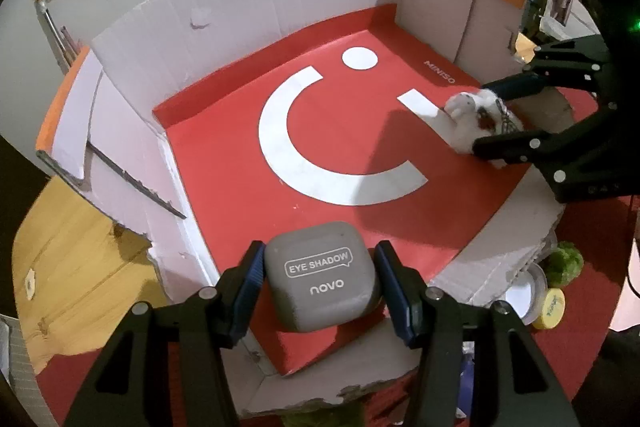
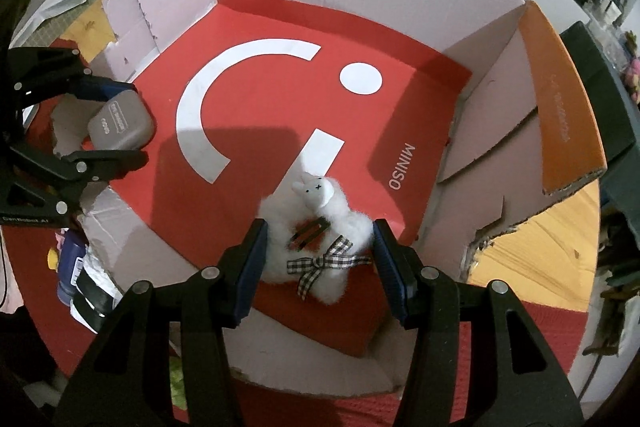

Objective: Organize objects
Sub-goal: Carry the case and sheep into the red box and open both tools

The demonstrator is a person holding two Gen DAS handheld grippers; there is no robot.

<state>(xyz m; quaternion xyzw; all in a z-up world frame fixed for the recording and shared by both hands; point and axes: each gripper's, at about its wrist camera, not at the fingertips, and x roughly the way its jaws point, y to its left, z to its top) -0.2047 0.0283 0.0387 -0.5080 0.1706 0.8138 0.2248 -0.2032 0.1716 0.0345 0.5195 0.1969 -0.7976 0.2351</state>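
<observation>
Both tongs are inside the open cardboard box (image 1: 248, 7), each clamped on one item just above its red floor.

Left tongs (image 1: 320, 285): closed to a middling width on the grey eye-shadow case (image 1: 320, 287), pads against its two sides. The case sits at the near edge of the box, low over the red MINISO liner (image 1: 224, 163); whether it already rests on the liner cannot be told.

Right tongs (image 2: 318, 259): closed on the white plush llama (image 2: 320, 227) (checked ribbon bow at its middle), pads sunk into the fur on both sides. It is at the near right part of the box floor, head pointing toward the white smile print.

Risks, as judged:
- The case is smooth and rounded; a release while it is above the floor could let it tip or skid toward the torn near wall.
- The plush is soft, so fur or the ribbon could snag on a pad at release and drag the toy back out.
- The box walls are torn and flopped outward; a tong arm brushing one on withdrawal could shift the whole box on the counter (image 1: 80, 247).
- The two arms work close together, and crossing paths could cause a knock.

Count: one box, one eye-shadow case, one plush llama, two tongs. Outside the box, a yellow-lidded jar (image 1: 554, 309) and a green fuzzy item (image 1: 564, 263), one each.
</observation>
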